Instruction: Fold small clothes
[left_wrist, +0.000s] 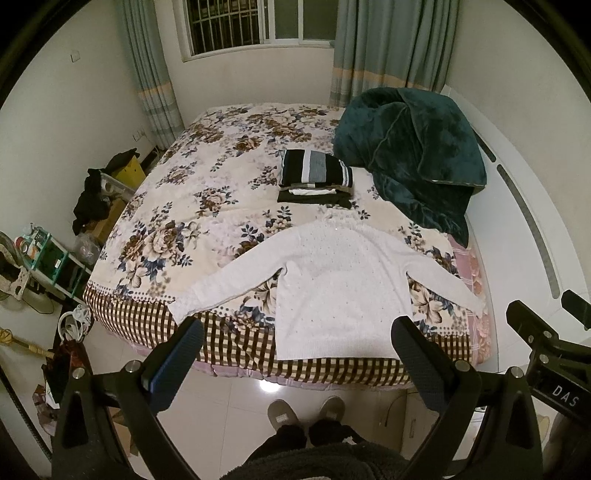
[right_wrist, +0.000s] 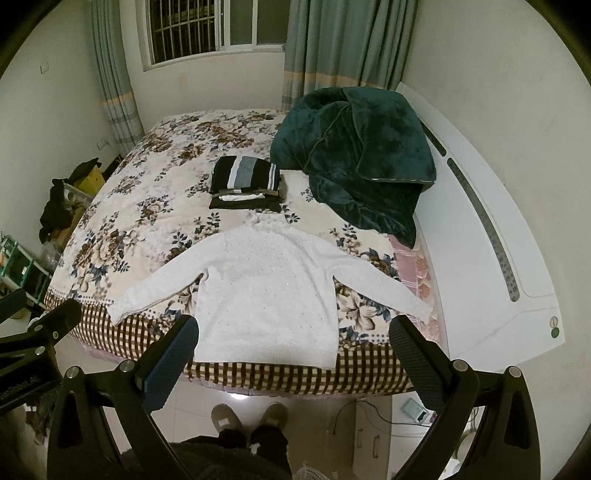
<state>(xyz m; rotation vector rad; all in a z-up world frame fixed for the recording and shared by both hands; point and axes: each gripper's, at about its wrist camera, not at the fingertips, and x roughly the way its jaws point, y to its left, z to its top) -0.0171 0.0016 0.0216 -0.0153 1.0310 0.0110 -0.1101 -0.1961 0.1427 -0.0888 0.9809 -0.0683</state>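
A small white knit sweater (left_wrist: 332, 280) lies flat on the flowered bed (left_wrist: 207, 177), sleeves spread out, hem at the near edge. It also shows in the right wrist view (right_wrist: 266, 291). A stack of folded clothes (left_wrist: 314, 175) with a black, grey and white striped piece on top sits behind it, and shows in the right wrist view (right_wrist: 243, 182) too. My left gripper (left_wrist: 295, 354) is open and empty, held above the floor just short of the hem. My right gripper (right_wrist: 295, 350) is open and empty at the same distance.
A bunched dark green blanket (left_wrist: 413, 155) covers the bed's far right. A white curved headboard (right_wrist: 491, 236) runs along the right. Boxes, a shelf and clutter (left_wrist: 55, 258) stand on the floor left of the bed. The person's slippered feet (left_wrist: 306, 413) stand on the tiles below.
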